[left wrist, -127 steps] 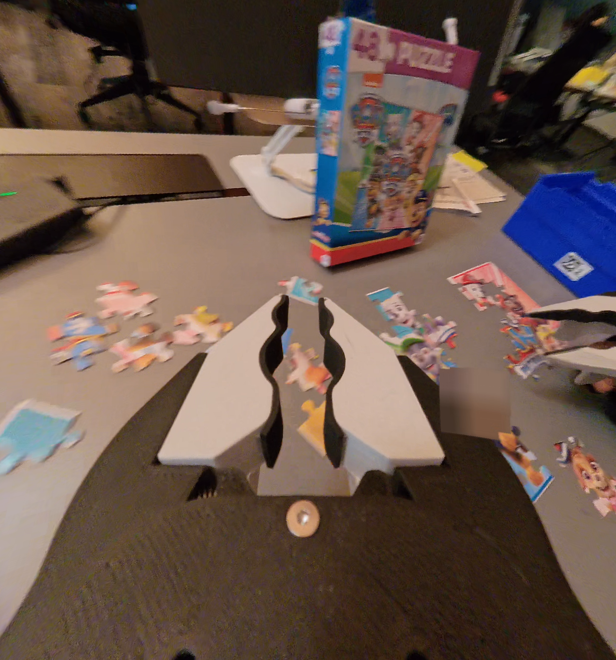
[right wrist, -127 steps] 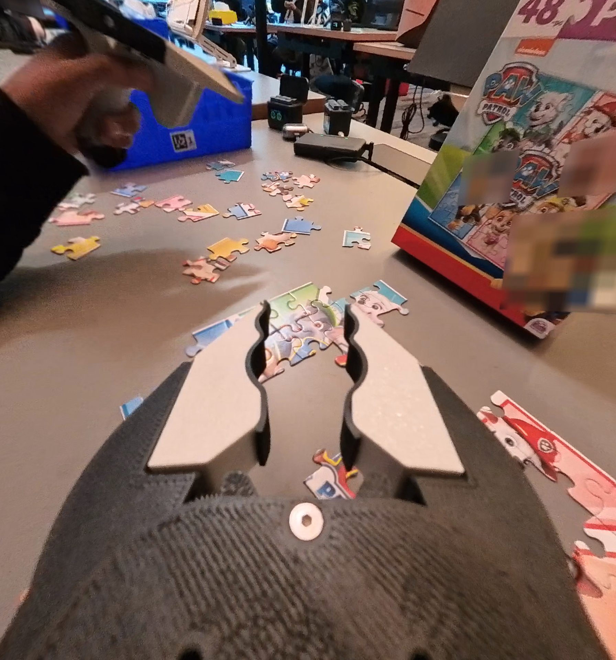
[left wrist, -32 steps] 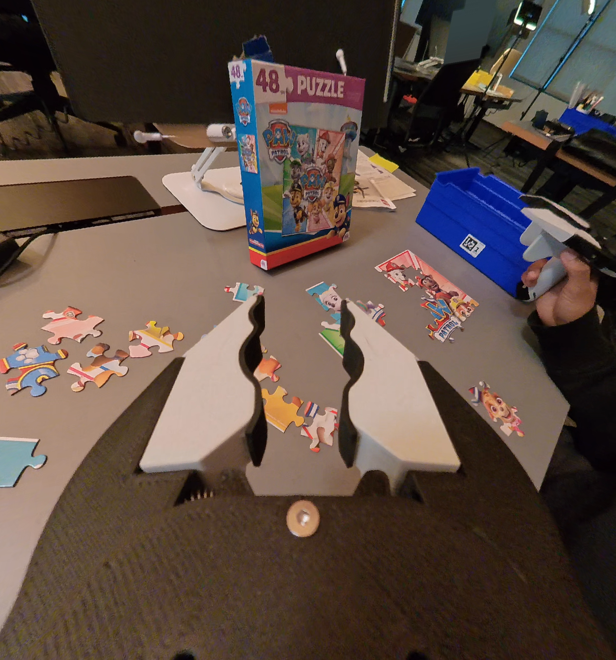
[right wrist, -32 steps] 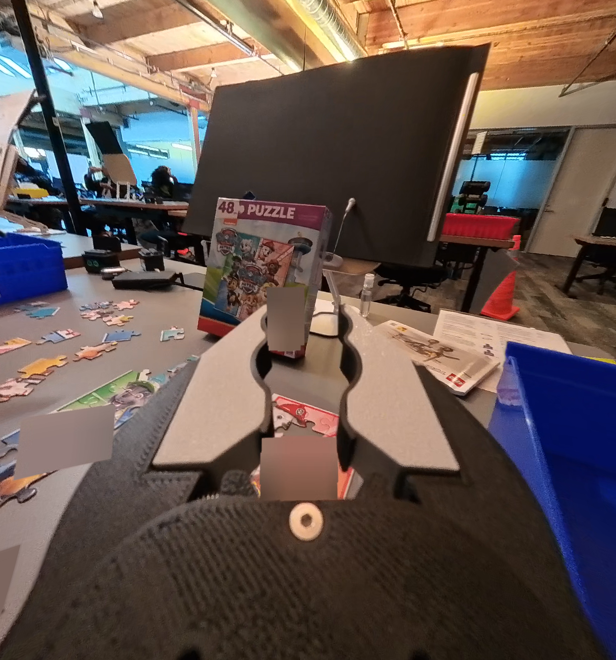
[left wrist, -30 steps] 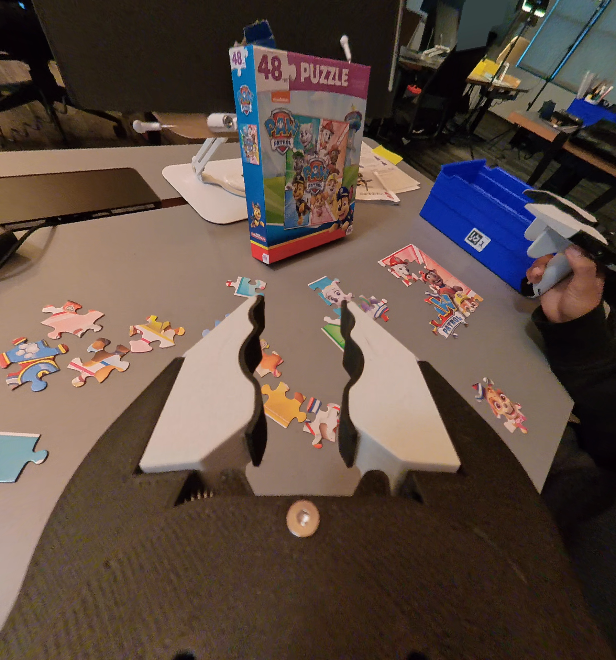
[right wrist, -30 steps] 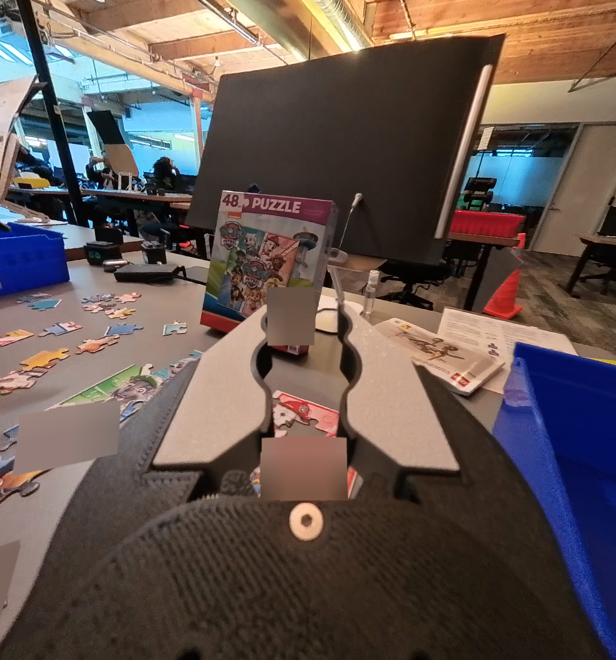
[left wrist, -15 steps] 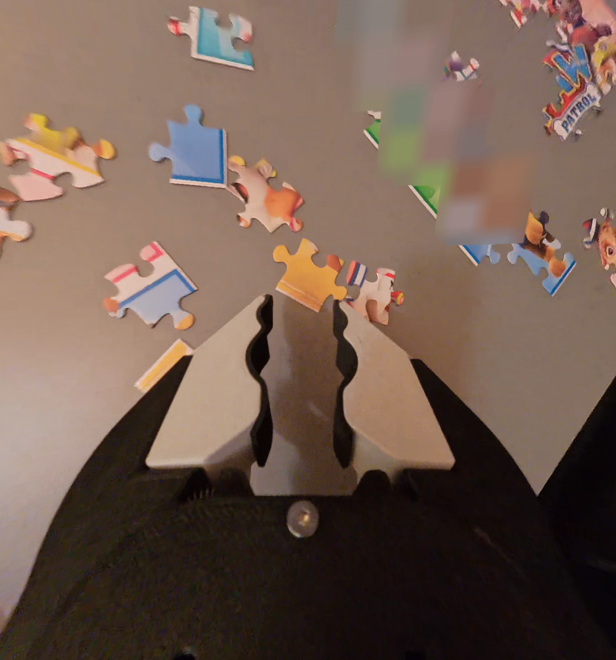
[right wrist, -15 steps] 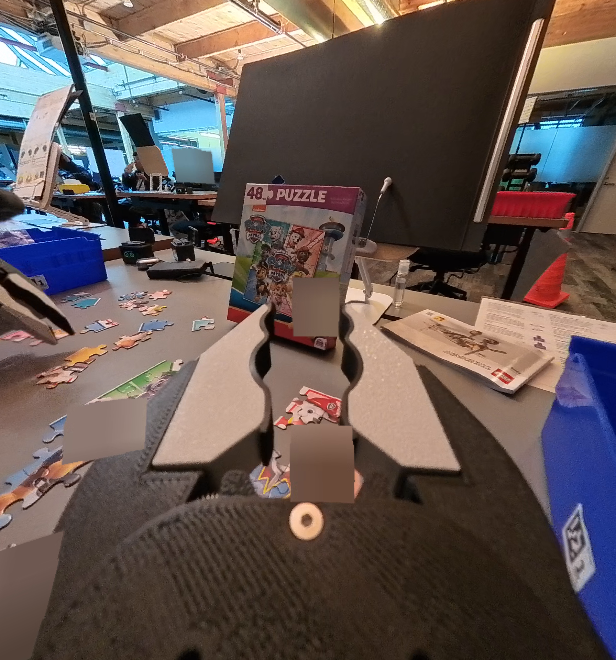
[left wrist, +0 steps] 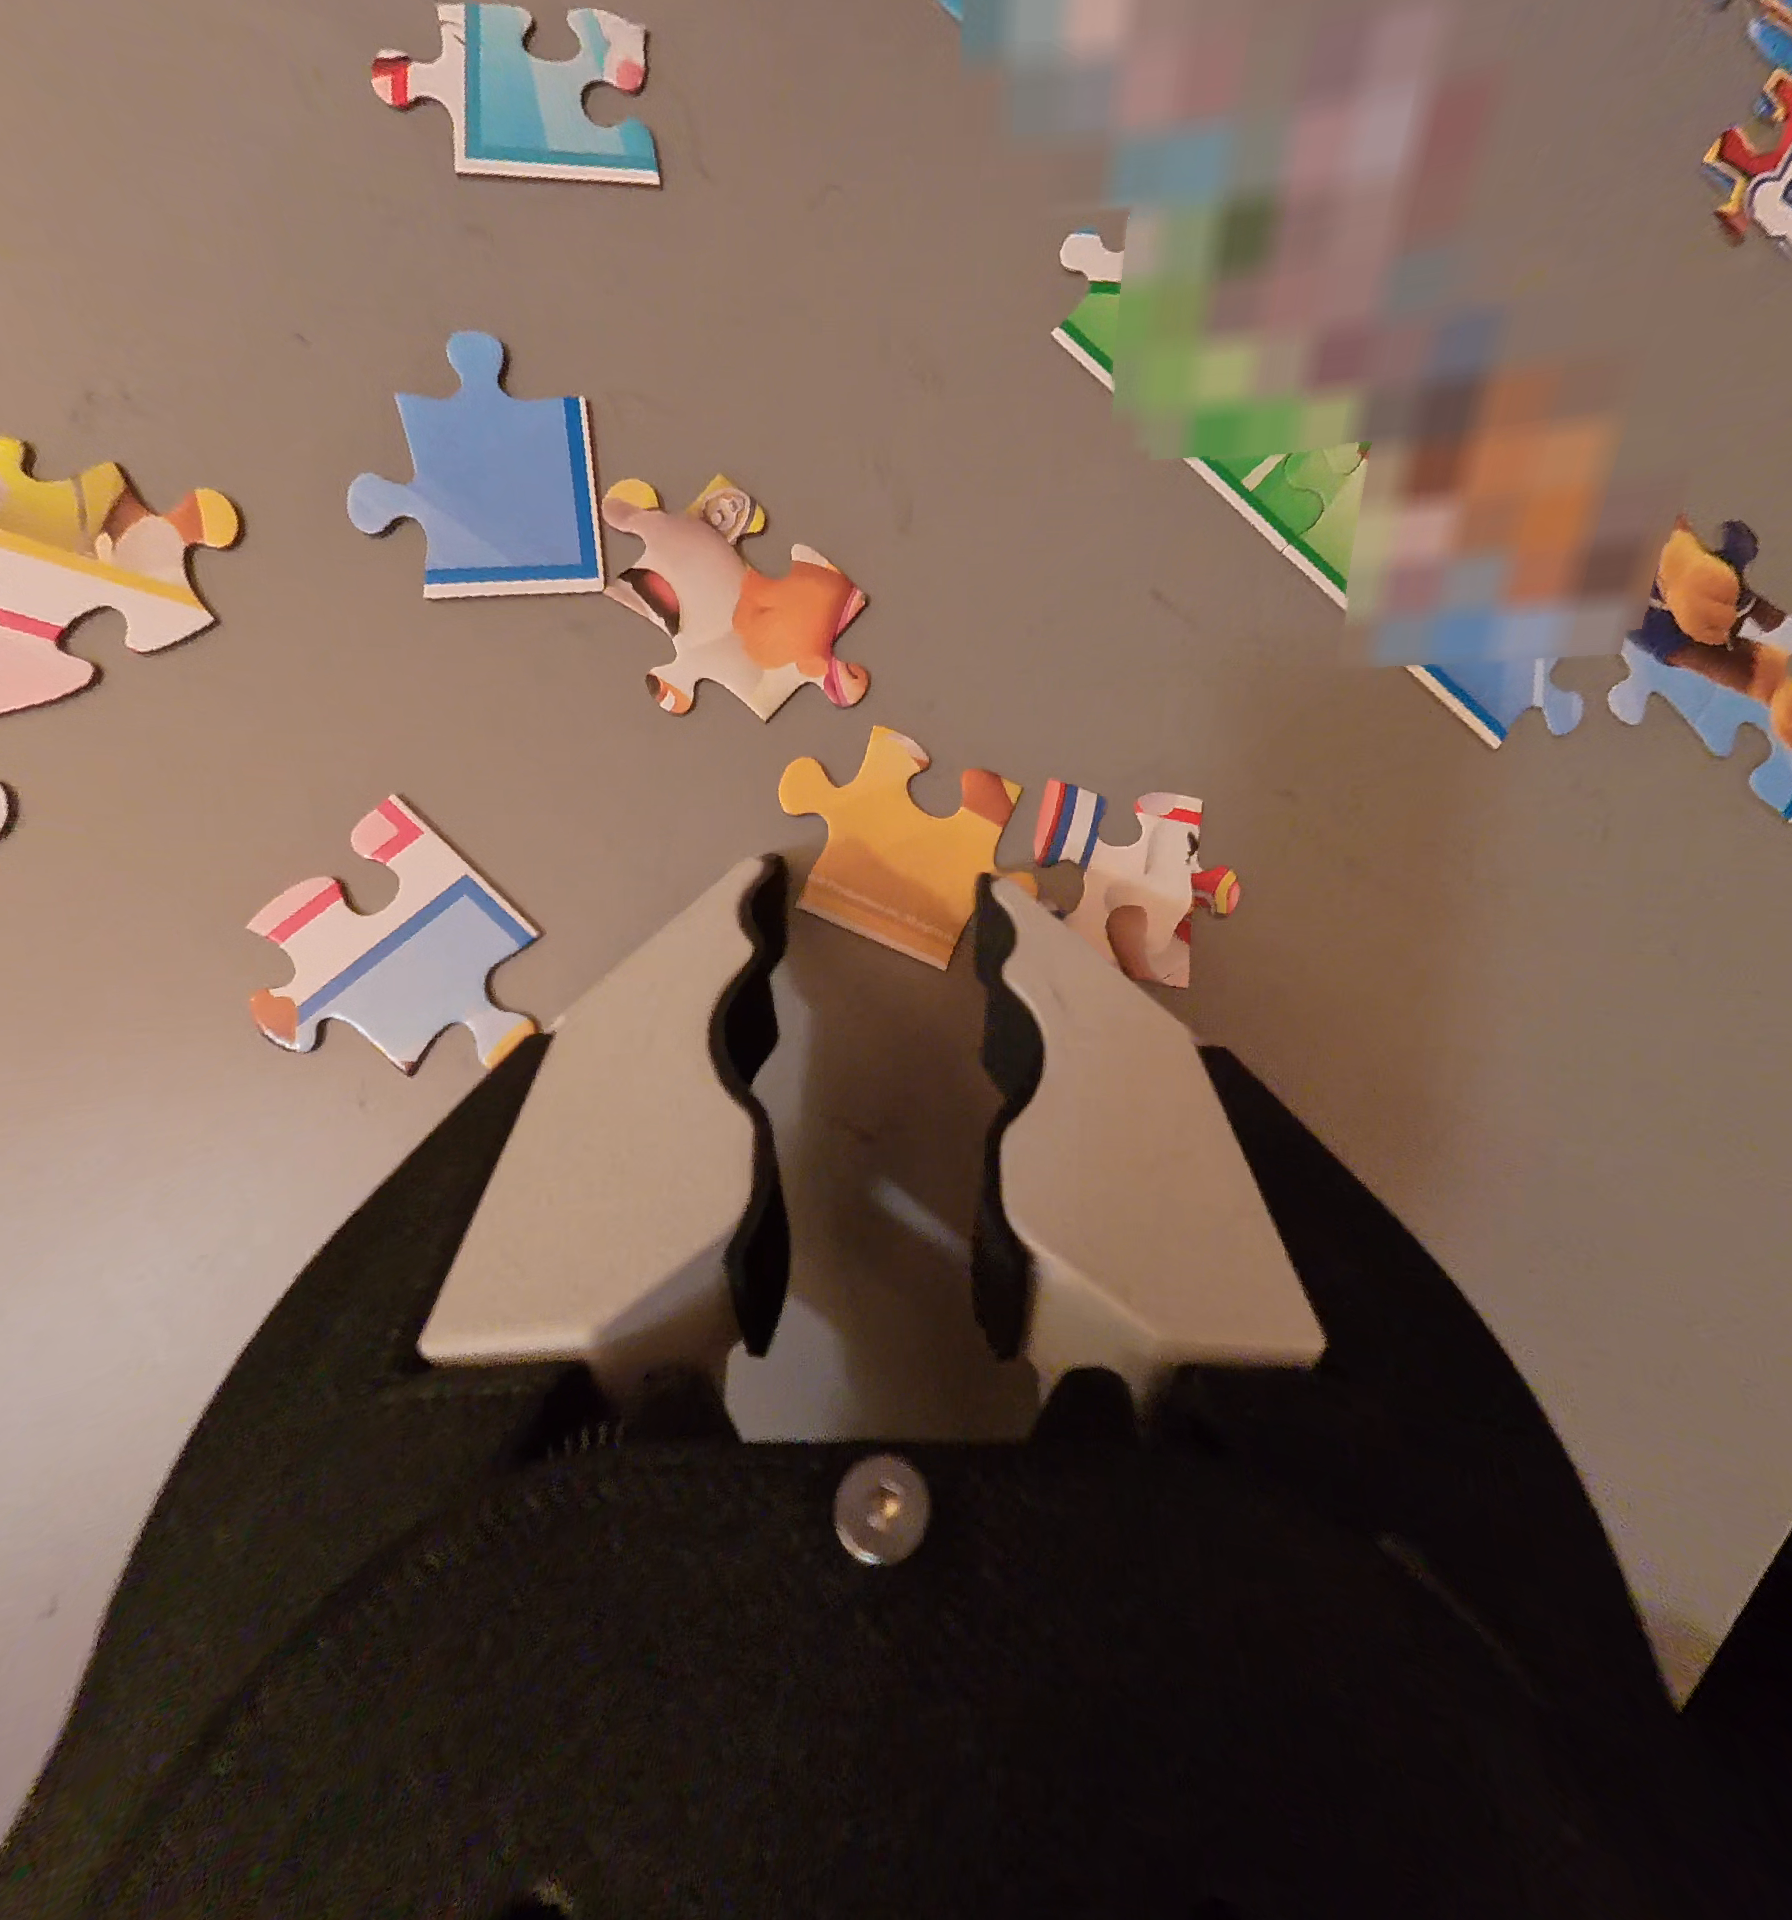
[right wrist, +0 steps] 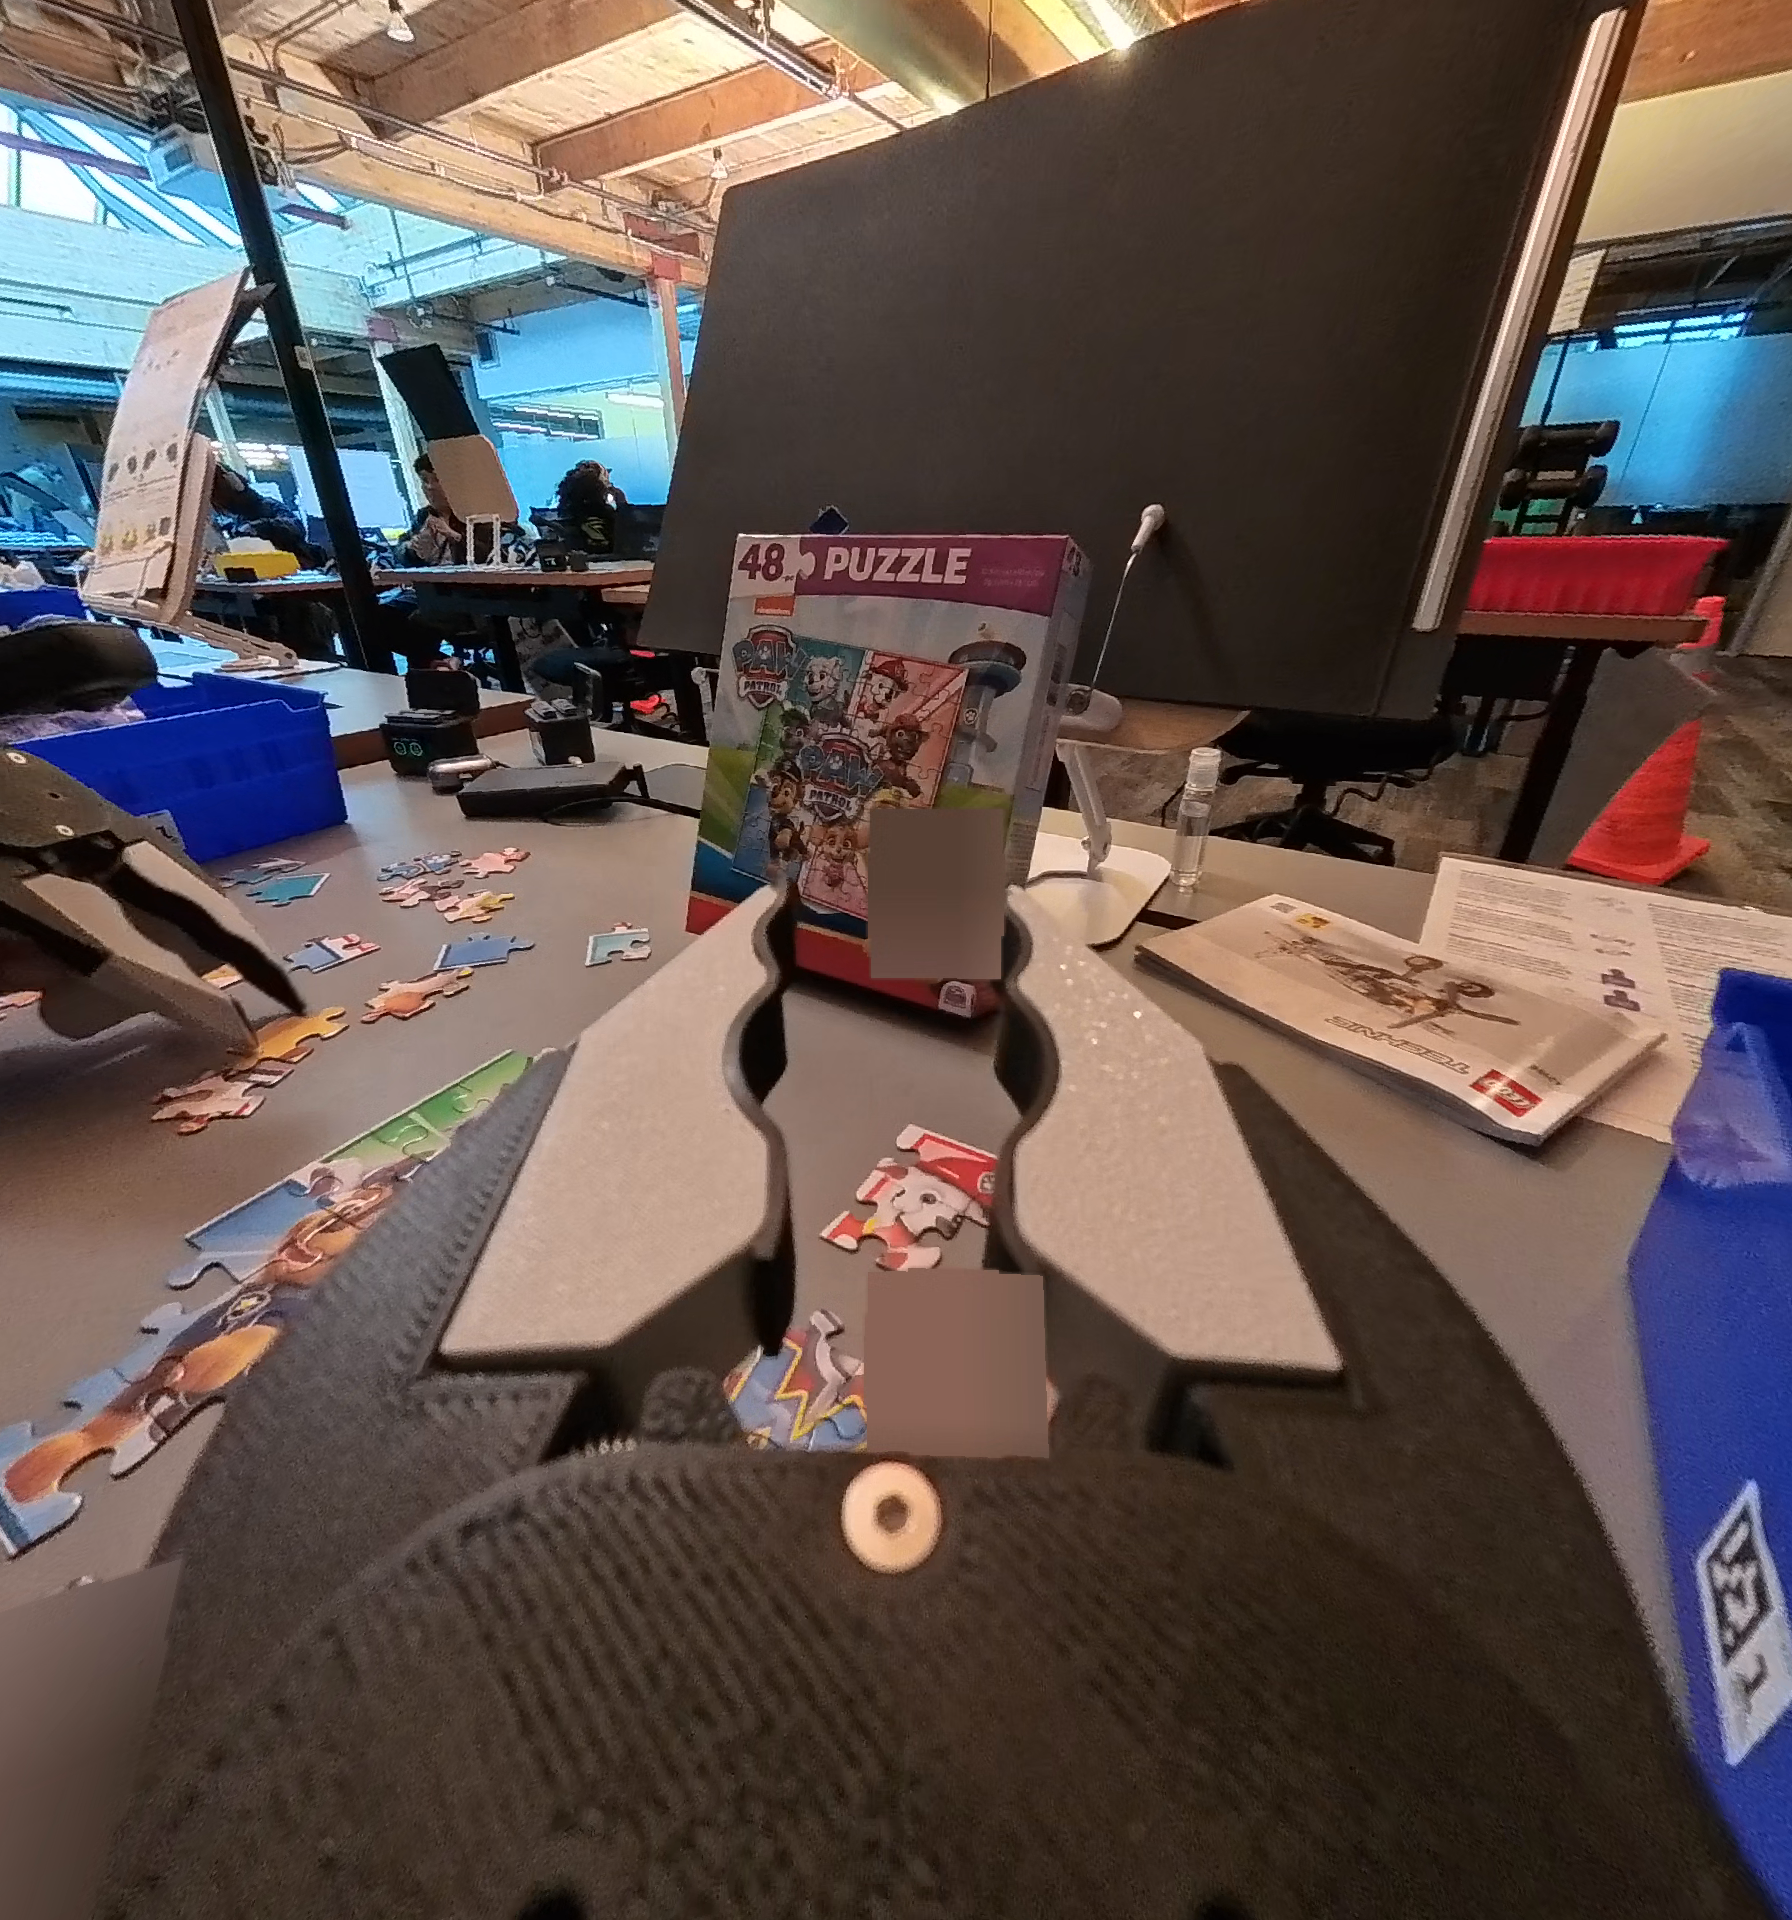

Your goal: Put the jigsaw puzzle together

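Since a second ago our left gripper (left wrist: pixel 876 883) has tipped down onto the yellow puzzle piece (left wrist: pixel 897 847), jaws narrowly apart, empty; closing could skid it into the white striped piece (left wrist: pixel 1141 894).

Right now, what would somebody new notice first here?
Probably the bright puzzle pieces scattered over the grey table, with the left claw open, tips down at a yellow piece. Farther back a colourful puzzle box stands upright, straight ahead of the open, empty right claw.

Yellow-orange puzzle piece (left wrist: pixel 897 847), grey table (left wrist: pixel 1391 1091)
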Tool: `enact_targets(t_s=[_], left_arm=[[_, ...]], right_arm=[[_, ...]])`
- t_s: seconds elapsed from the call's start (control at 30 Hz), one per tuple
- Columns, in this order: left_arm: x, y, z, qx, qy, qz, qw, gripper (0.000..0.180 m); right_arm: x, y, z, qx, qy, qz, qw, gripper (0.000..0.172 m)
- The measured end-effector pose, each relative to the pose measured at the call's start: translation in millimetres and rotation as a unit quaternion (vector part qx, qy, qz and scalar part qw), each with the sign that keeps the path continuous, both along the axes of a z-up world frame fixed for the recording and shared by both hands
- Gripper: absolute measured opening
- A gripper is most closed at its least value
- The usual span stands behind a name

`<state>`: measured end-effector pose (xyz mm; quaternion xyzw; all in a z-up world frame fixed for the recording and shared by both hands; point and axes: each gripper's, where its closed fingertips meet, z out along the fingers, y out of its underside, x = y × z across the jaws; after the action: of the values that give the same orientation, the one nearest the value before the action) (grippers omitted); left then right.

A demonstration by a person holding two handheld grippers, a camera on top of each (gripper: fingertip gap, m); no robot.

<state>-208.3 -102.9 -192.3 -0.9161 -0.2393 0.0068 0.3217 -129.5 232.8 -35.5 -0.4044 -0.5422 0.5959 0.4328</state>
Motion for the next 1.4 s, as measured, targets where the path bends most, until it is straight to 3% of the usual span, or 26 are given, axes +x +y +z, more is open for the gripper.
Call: enact_targets(t_s=[0.3,0.53,0.97,1.2,1.4], left_arm=[[5.3,-5.3,-0.9,-0.019,-0.007,-0.007,1.000,0.017],[7.2,-2.2,-0.4,-0.015,0.004,-0.010,1.000,0.041],[16.4,-8.1,-0.7,-0.034,-0.003,-0.034,0.999,0.042],[14.3,-8.4,-4.0,-0.092,0.044,-0.049,0.994,0.043],[17.2,-5.7,-3.6,-0.077,0.051,-0.064,0.994,0.032]], right_arm=[[-0.4,-1.4,-0.8,-0.001,-0.001,0.002,1.000,0.035],[-0.7,-0.4,-1.4,-0.003,-0.003,0.002,1.000,0.035],[-0.4,-1.2,-0.4,-0.010,-0.002,0.007,1.000,0.036],[-0.8,-1.2,-0.8,-0.010,-0.003,0.006,1.000,0.036],[-0.6,-1.6,-0.7,-0.010,-0.003,0.006,1.000,0.036]])
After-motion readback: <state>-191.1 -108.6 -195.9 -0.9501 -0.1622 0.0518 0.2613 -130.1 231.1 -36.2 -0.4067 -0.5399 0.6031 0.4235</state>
